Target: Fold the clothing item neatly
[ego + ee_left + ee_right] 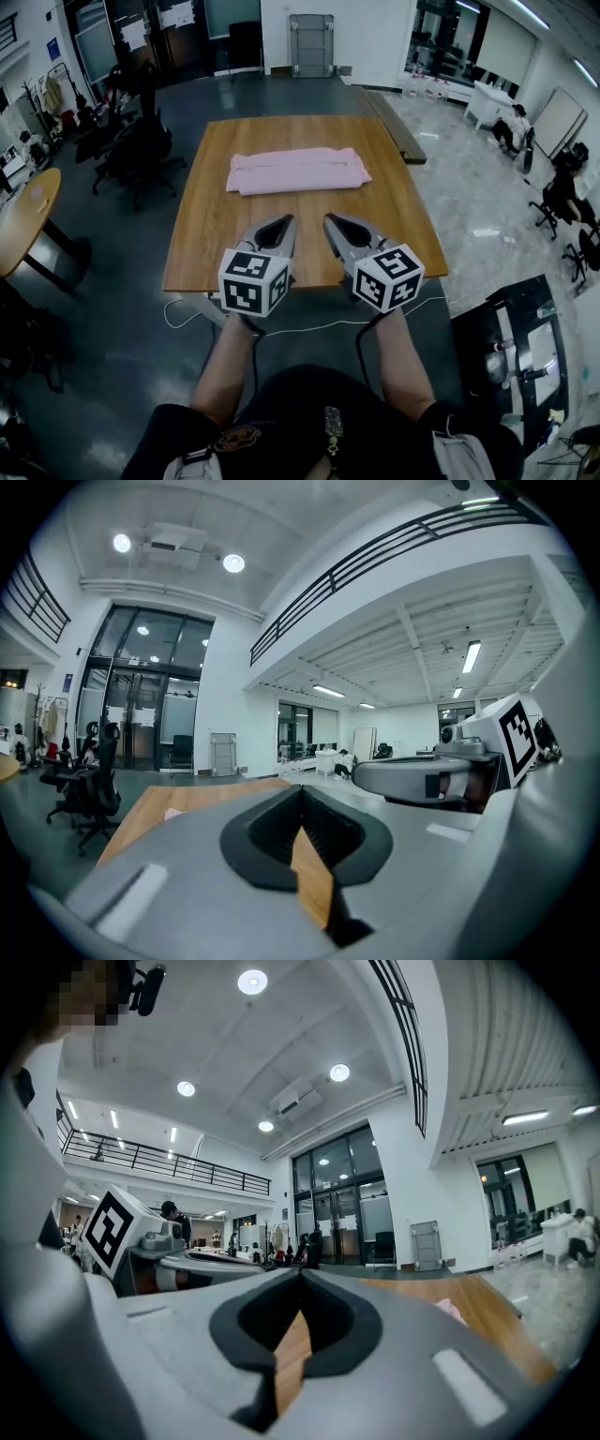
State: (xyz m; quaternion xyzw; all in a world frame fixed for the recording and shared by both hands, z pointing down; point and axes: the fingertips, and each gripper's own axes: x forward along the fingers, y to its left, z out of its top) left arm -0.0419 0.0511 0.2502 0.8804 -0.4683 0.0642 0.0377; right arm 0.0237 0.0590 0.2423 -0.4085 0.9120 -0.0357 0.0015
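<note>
Fold looking finished, as far as views are showing: pink garment lying as one long tidy rectangle, layers stacked, edges roughly lining up, a few soft creases, right end bulging slightly. Sitting on far half of table, centred across it, long side running along table's far edge. Probably nothing remaining beyond squaring the ends. Left gripper and right gripper hovering side by side over table's near edge, well apart from garment. Both jaw pairs pressing together, gripping nothing.
</note>
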